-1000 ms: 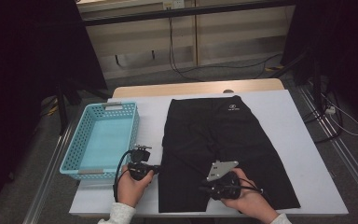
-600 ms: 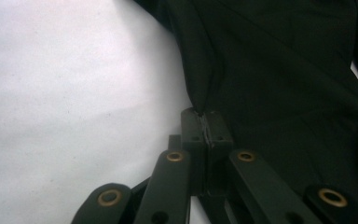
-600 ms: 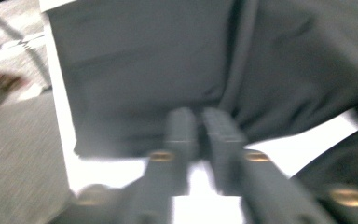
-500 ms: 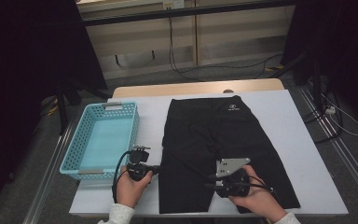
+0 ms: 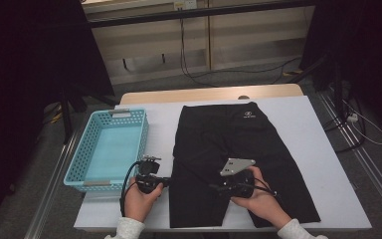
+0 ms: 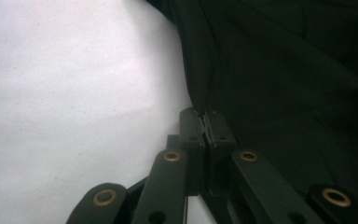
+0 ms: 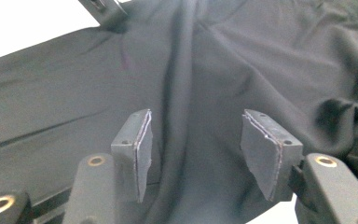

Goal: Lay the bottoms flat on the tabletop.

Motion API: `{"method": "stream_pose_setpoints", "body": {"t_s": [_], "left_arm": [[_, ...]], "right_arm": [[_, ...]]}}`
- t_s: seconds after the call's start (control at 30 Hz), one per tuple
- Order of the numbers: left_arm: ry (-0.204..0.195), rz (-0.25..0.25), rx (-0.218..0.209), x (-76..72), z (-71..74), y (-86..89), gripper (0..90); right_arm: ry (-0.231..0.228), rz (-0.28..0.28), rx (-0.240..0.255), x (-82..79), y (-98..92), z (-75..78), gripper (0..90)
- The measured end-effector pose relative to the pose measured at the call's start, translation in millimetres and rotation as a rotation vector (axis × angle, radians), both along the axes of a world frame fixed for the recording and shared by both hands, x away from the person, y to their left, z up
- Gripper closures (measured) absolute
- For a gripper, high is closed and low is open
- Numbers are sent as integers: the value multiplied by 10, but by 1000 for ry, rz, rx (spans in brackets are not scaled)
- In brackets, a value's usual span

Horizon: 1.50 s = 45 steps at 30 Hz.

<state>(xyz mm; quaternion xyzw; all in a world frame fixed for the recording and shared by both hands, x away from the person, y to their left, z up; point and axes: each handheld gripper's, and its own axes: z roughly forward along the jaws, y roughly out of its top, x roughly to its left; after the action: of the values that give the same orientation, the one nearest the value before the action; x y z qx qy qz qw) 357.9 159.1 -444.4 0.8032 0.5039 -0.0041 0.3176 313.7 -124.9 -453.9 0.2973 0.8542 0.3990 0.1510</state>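
The black shorts (image 5: 229, 164) lie flat in the middle of the white surface (image 5: 323, 149), waistband at the far end. The left tool (image 6: 207, 128) is pressed together on the shorts' left edge, pinching the fabric. The right tool (image 7: 196, 149) rests over the lower legs, its jaws just opening, pads clear of the cloth. A turquoise basket (image 5: 79, 169) stands to the left

shorts (image 5: 238, 159): spread flat on the table (image 5: 328, 149), centre of the frame
basket (image 5: 110, 149): on the table, left of the shorts
left gripper (image 5: 166, 181): lower left, at the shorts' left edge
right gripper (image 5: 214, 188): lower centre, over the shorts
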Motion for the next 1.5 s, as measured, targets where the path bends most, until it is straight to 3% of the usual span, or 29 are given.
{"method": "stream_pose_setpoints", "body": {"t_s": [0.23, 0.33, 0.47, 0.57, 0.63, 0.73, 0.83, 0.97, 1.0, 1.07, 1.13, 1.2, 1.5], "left_arm": [[-2, 10, 8, -21, 33, 53, 886], [-10, 10, 11, -37, 42, 60, 885], [-14, 5, 17, -42, 47, 68, 874], [-18, 8, 17, -48, 57, 63, 882], [-19, 6, 20, -45, 64, 54, 885], [-18, 8, 26, -45, 70, 37, 893], [-19, 13, 23, -44, 73, 31, 893], [-12, 14, 22, -43, 74, 41, 893], [-15, 22, 21, -46, 75, 40, 894], [-15, 18, 18, -43, 84, 51, 893], [-13, 14, 19, -43, 93, 59, 894], [-12, 20, 16, -49, 102, 58, 895], [-23, 35, 11, -92, 139, 108, 900]], "right_arm": [[13, 2, -16, -9, 17, -52, 402], [28, 3, -49, -11, 24, -95, 400], [65, 11, -19, -13, -12, -109, 371], [62, 10, -37, -34, -43, -85, 369], [39, 8, 0, -49, -32, -38, 350], [-2, 61, 22, -107, 88, 35, 355], [5, 114, 33, -163, 216, 28, 433], [35, 198, -25, -222, 354, -88, 524], [32, 202, -11, -226, 361, -106, 595], [38, 210, -6, -223, 367, -107, 646], [56, 229, -1, -236, 378, -98, 799], [60, 242, 7, -246, 388, -103, 884], [77, 290, 29, -275, 408, -86, 889]]}}
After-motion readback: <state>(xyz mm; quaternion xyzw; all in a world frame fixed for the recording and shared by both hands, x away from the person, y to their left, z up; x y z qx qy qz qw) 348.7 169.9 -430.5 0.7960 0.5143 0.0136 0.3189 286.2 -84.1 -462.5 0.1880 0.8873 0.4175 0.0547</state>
